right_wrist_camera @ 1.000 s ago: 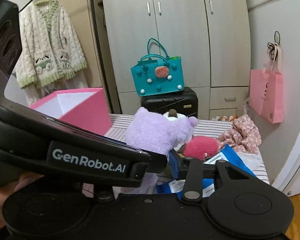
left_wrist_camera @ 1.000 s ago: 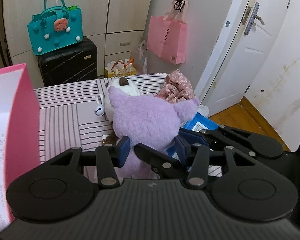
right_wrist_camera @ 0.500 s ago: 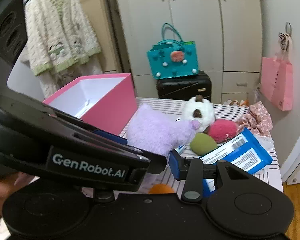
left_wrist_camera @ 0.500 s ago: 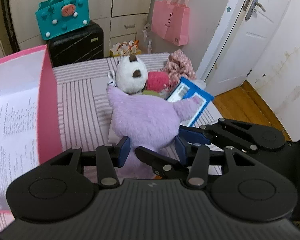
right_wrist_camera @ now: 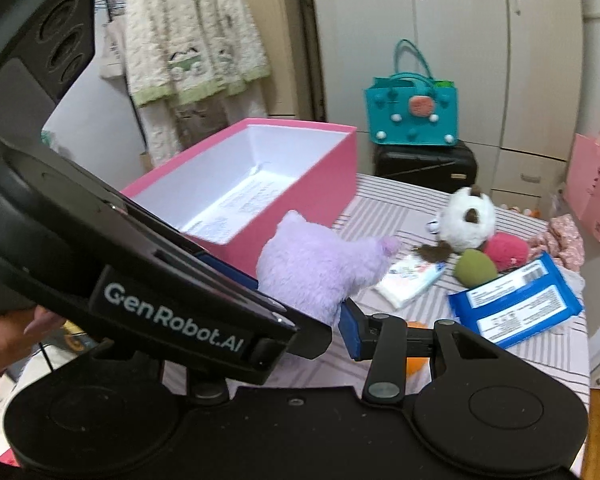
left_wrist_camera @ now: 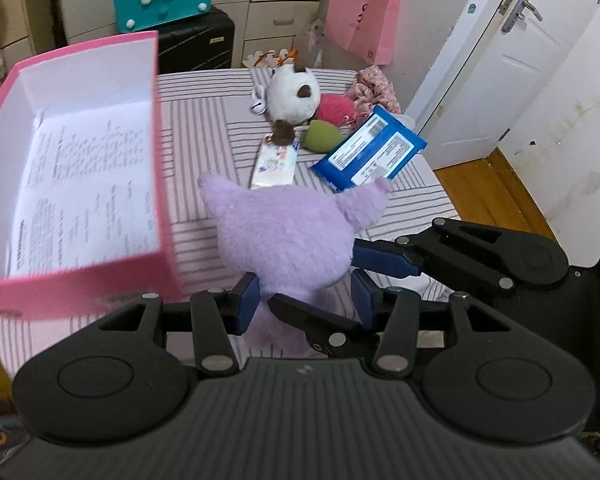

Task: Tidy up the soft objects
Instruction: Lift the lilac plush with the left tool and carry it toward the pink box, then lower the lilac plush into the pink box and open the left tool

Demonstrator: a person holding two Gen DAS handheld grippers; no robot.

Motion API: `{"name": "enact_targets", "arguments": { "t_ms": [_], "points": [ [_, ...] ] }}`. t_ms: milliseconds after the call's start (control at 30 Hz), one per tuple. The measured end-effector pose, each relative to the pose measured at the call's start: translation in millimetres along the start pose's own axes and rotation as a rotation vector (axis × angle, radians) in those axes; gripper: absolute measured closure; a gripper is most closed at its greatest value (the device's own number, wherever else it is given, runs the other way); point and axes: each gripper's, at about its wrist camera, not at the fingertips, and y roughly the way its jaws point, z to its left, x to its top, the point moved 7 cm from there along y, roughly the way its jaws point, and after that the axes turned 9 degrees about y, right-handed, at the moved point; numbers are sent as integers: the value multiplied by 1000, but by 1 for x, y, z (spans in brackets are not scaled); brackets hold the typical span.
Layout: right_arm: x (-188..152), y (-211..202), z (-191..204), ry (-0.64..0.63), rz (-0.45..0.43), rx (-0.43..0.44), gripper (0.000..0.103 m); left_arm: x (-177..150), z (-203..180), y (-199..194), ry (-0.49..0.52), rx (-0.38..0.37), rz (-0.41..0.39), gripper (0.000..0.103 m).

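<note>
Two tools meet on one purple plush toy (left_wrist_camera: 284,236), and the move ahead, as I judge it, turns on where the pink box (left_wrist_camera: 162,184) lies from that toy.

Left wrist view: the left tool (left_wrist_camera: 304,300) is clenched on the toy's lower body, blue pads pressed into the fur on either side. The right tool (left_wrist_camera: 384,260) comes in from 3 o'clock, one blue finger against the toy's flank. The toy is held above the striped bed (left_wrist_camera: 204,140), its two ear-like points aimed toward 12 o'clock. The box stands open at 9 to 10 o'clock from the toy, just beside it, its long axis running from 7 toward 12 o'clock; printed paper lines the bottom. The left tool is the nearer to it.

Right wrist view: the right tool (right_wrist_camera: 300,312) has one blue finger against the toy (right_wrist_camera: 316,268) at its base; the left device hides the other, so I cannot tell whether this tool truly grips. Here the box (right_wrist_camera: 300,200) lies at 11 o'clock, right behind the toy. The plush is pale lilac, fluffy and rounded, with a stubby limb pointing to 2 o'clock.
</note>
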Motion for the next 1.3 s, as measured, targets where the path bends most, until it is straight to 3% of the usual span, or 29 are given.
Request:
{"name": "enact_targets", "arguments": {
  "t_ms": [433,733,1067,1300],
  "points": [
    [20,-12,62,-99,-18,124,53,-7,39,-68,-24,108,-78,54],
    [68,14,94,-141,-32,233,54,24,103,-91,-68,154,-196,55],
    [133,88,96,-170,-28,291,54,74,189,-62,-131,150,-239,54],
    [164,146,83,-158,19,316,55,98,245,-21,-224,116,-181,53]
  ]
}}
